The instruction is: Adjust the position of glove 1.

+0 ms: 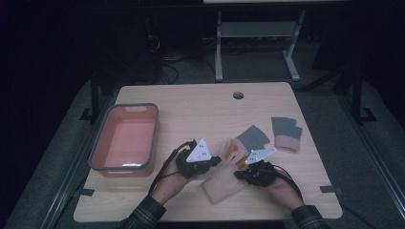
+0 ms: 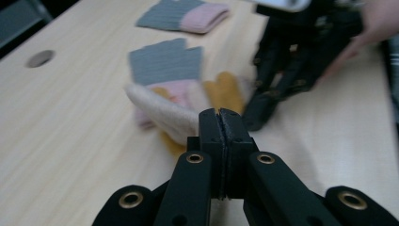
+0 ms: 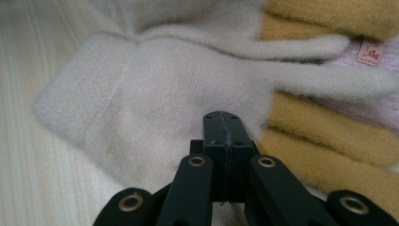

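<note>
— Dark room, pale wooden counter (image 1: 200, 109) in the middle of the high view. What lies on it?

— At centre left sits a salmon-pink tub (image 1: 125, 138) with a grey rim. Just below the centre lies a cream glove (image 1: 222, 179), its cuff toward the bottom edge of the frame and its fingers spread up over a mustard-yellow glove (image 1: 232, 150). Above and right of those lies a grey glove (image 1: 253, 137), and farther right a grey-and-pink glove (image 1: 286, 133) lies apart from the pile. A small round hole (image 1: 238, 95) shows near the counter's far edge.

— And the hands?

— Two plaid-sleeved forearms come in from the bottom edge. The left tongs (image 1: 216, 161) sit at the cream glove's left side, near its thumb; the right tongs (image 1: 237, 175) lie at its right side, tips over the palm.

— How do the tongs stand?

— Both pairs are pressed together. In the left gripper view the left pads meet flat in the lower middle, nothing between them, with a cream finger just beyond at centre left. In the right gripper view the right pads also meet, tips just over the cream glove (image 3: 155, 94), near where its fingers cross the mustard-yellow glove (image 3: 329, 141) at right. Whether those tips touch the wool cannot be told.

— Anything else in those views?

— A small label (image 3: 371, 51) shows on pink fabric at upper right of the right gripper view.
</note>
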